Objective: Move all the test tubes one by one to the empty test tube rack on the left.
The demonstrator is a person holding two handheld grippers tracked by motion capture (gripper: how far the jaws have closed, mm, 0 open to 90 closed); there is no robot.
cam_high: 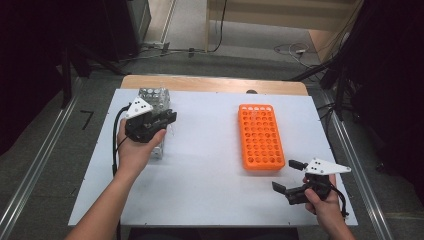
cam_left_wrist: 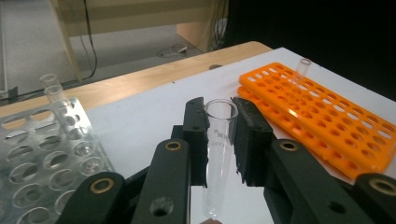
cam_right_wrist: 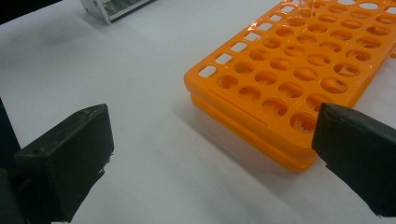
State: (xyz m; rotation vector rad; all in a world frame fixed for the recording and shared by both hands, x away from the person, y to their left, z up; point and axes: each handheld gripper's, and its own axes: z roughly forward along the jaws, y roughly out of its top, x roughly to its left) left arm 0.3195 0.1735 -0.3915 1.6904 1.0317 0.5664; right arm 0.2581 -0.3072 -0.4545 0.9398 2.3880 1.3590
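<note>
The left gripper (cam_high: 167, 120) is hanging above the clear rack (cam_high: 152, 97), its jaws clamping a glass tube (cam_left_wrist: 218, 140) that is standing nearly upright between the pads. The right gripper (cam_high: 287, 176) is waiting just beside the near end of the orange rack (cam_high: 260, 136), jaws standing wide apart, probably holding nothing.

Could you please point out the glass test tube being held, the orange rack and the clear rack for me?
Glass test tube (cam_left_wrist: 218, 149), left gripper view, on its clear wall between the black jaws.
Orange rack (cam_high: 260, 137), high view, on the middle of its holed top.
Clear rack (cam_left_wrist: 44, 163), left gripper view, on its holed top plate.
</note>
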